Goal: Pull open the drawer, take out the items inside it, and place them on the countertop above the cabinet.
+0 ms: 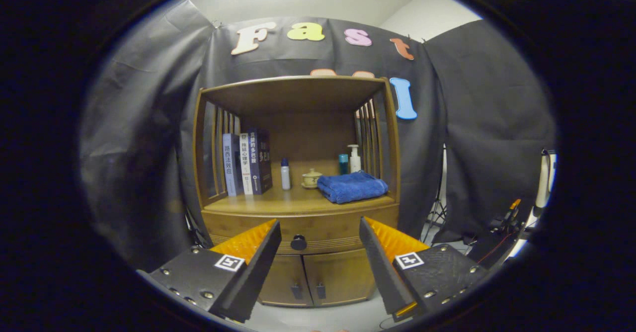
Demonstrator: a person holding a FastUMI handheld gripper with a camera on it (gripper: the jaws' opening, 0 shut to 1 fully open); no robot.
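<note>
A wooden cabinet (298, 207) stands against the booth wall, some way beyond my fingers. Its drawer (328, 232) is shut, with a round dark knob (298, 242) that sits between my two fingers in the view, closer to the left one. The countertop (278, 204) above the drawer carries a folded blue towel (352, 186), a small lidded cup (311, 178), a white bottle (285, 174) and upright books (247, 163). My gripper (320, 230) is open, held apart from the cabinet, with nothing between its fingers. What the drawer holds is hidden.
Two small doors (308, 277) with dark handles sit under the drawer. A teal bottle (343, 164) and a white pump bottle (355, 159) stand behind the towel. Slatted side walls and a top shelf enclose the countertop. Stands and cables (502, 227) crowd the floor at right.
</note>
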